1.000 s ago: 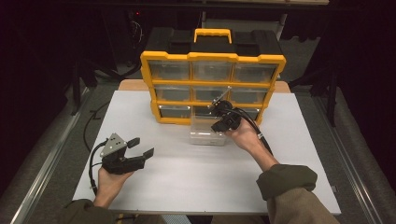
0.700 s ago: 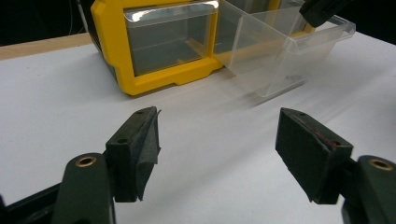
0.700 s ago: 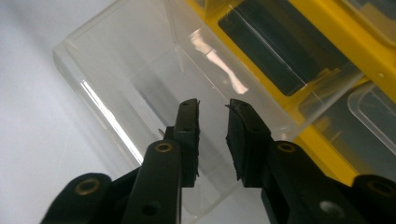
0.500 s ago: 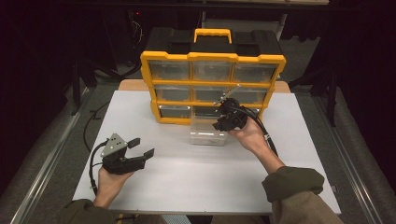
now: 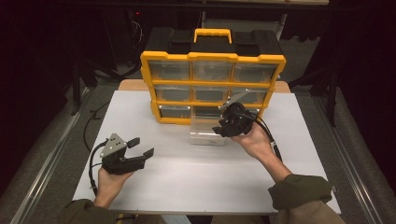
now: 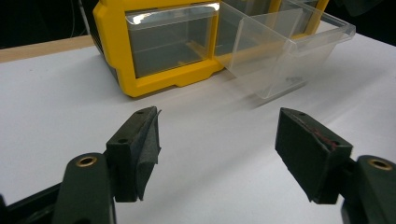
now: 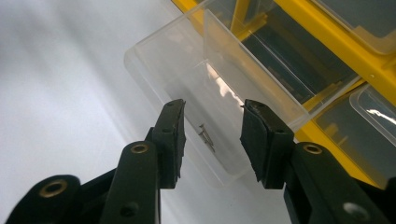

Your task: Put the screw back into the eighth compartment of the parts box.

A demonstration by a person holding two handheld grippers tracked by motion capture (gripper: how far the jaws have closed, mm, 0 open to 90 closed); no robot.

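The right tool (image 5: 223, 129) is hovering over the clear drawer (image 5: 207, 133), which is standing pulled out of the bottom row of the yellow organizer (image 5: 212, 58) and resting on the white counter (image 5: 187, 186). Its jaws have just been opening and are now standing apart, released, with nothing pressed between them. In the right gripper view the right tool (image 7: 212, 128) is looking down into the clear drawer (image 7: 187, 79), where a small screw (image 7: 205, 136) is lying on the drawer floor, near the front wall. A clear divider is crossing the drawer behind it.

The left tool (image 5: 140, 147) is resting low on the counter, well apart from the drawer, jaws spread wide and holding nothing. In the left gripper view the left tool (image 6: 217, 140) is facing bare counter (image 6: 60, 107), with the organizer's lower left corner (image 6: 154, 84) and the drawer's front edge (image 6: 289, 51) beyond.

Open counter is lying in front of the drawer and to both sides; the right tool is standing close to the organizer's face.
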